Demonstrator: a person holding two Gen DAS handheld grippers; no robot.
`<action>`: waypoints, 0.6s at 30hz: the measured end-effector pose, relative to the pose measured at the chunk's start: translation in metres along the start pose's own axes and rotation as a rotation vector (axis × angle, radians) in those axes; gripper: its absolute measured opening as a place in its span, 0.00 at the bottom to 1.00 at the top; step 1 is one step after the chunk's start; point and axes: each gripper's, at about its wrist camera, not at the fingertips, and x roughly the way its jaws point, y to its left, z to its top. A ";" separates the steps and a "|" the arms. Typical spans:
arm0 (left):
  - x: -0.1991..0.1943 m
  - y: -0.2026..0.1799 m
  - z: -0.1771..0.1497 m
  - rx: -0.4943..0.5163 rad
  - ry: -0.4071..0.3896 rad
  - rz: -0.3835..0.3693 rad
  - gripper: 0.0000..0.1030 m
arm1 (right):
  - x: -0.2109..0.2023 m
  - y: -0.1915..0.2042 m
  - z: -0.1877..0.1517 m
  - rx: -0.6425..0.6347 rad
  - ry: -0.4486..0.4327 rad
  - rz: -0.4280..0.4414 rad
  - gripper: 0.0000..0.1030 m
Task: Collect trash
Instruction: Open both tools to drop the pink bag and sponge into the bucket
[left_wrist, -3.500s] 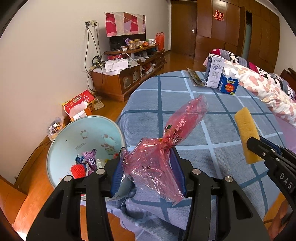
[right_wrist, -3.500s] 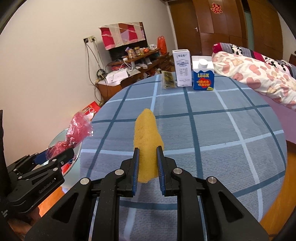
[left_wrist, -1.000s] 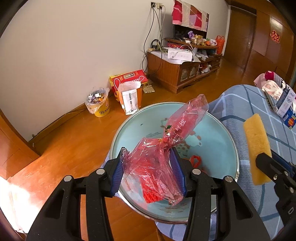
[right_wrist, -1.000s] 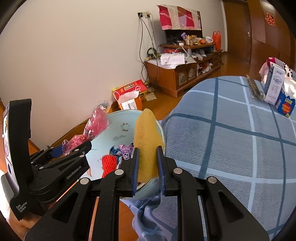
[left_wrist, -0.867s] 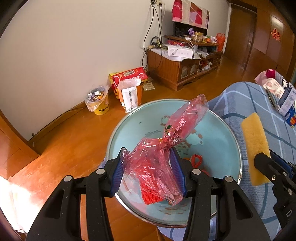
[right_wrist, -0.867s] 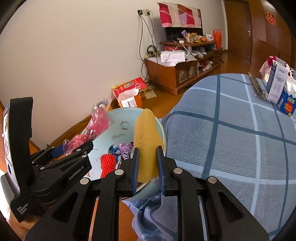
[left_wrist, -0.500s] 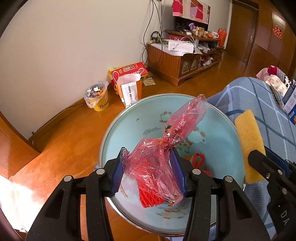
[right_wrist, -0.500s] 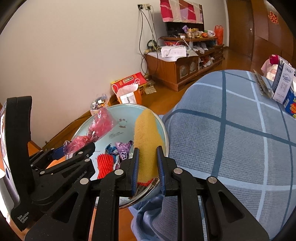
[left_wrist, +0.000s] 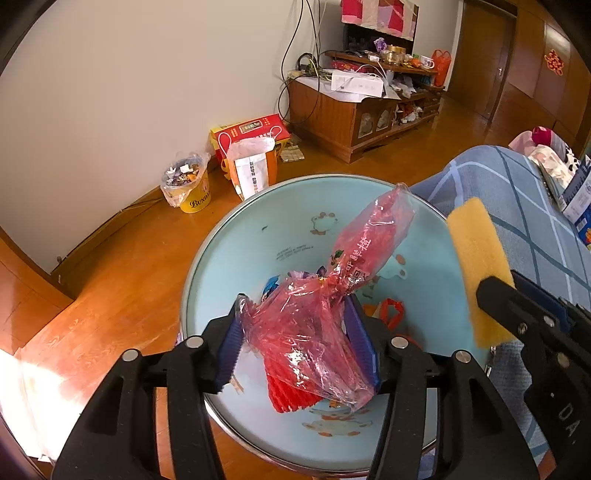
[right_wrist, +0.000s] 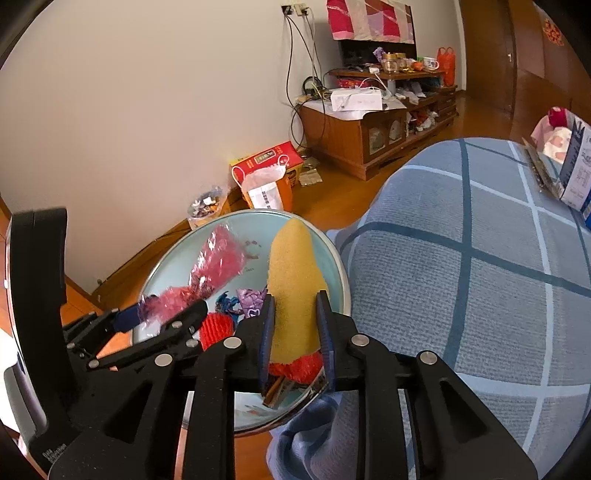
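A crumpled red bag (left_wrist: 325, 302) hangs over a pale blue bin (left_wrist: 236, 251), gripped between the blue pads of the left tongs (left_wrist: 299, 343). Half a second ago the bag was already above the bin; now the bin fills more of the left view and sits lower and closer, and the bag's twisted upper end points up and right, across the bin's far wall. The left tongs are partly closed, clamped on the bag's bunched lower part, with loose plastic spilling out below the pads.

A yellow sponge (right_wrist: 295, 288) stands upright in the right tongs (right_wrist: 295, 343), pinched at its lower half between narrow-set pads. Compared with the earlier frame, the sponge has come further over the bin (right_wrist: 173, 266); its tip now lies inside the rim's outline, where before it sat nearer the edge. In the left view the sponge (left_wrist: 476, 269) shows at the bin's right rim, held by the right tongs (left_wrist: 495, 295).

Inside the bin lie red netting (right_wrist: 216, 328), purple and blue wrappers (right_wrist: 251, 299), and more red scraps under the sponge.

The bin stands on a wooden floor (left_wrist: 122, 280) just beside a bed (right_wrist: 480, 258) with a blue checked cover. Against the wall are a small yellow bucket (left_wrist: 192, 195) lined with plastic, a red box (left_wrist: 251, 129) and a wooden cabinet (left_wrist: 347, 110).
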 end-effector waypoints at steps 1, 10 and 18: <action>-0.001 0.000 0.000 0.000 -0.001 -0.001 0.60 | -0.001 -0.002 0.000 0.012 -0.004 0.010 0.35; -0.023 0.003 -0.004 -0.021 -0.038 -0.004 0.83 | -0.036 -0.020 -0.003 0.118 -0.116 0.003 0.47; -0.062 0.012 -0.019 -0.009 -0.145 0.045 0.93 | -0.062 -0.026 -0.022 0.132 -0.161 -0.061 0.80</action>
